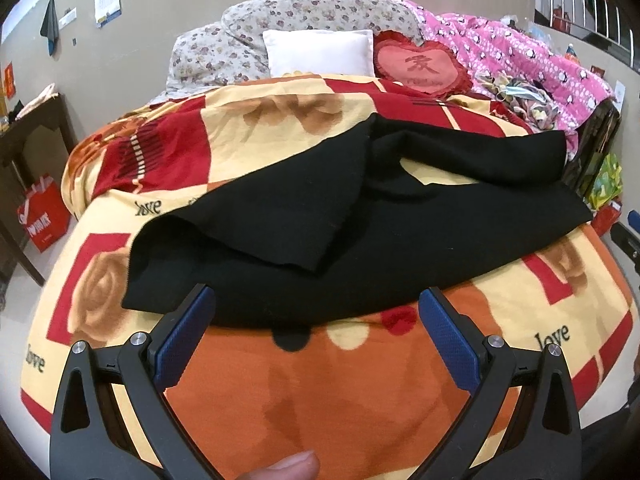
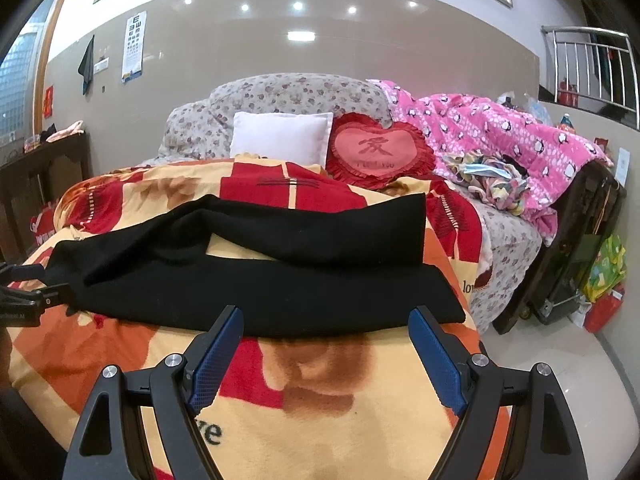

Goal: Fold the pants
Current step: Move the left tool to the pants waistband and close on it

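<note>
Pants [image 1: 360,216], left wrist view: black knit, spread on the bed's blanket [image 1: 320,392], legs split; left claw [image 1: 316,312] released, empty. I judge them soft, light, limp.

Right wrist view: right claw [image 2: 326,326] released beside near hem; I'd pinch there.

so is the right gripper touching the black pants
Apart. In the right wrist view the right gripper stands open, nothing between its fingers; whether its fingertips brush the black pants edge is unclear.
</note>
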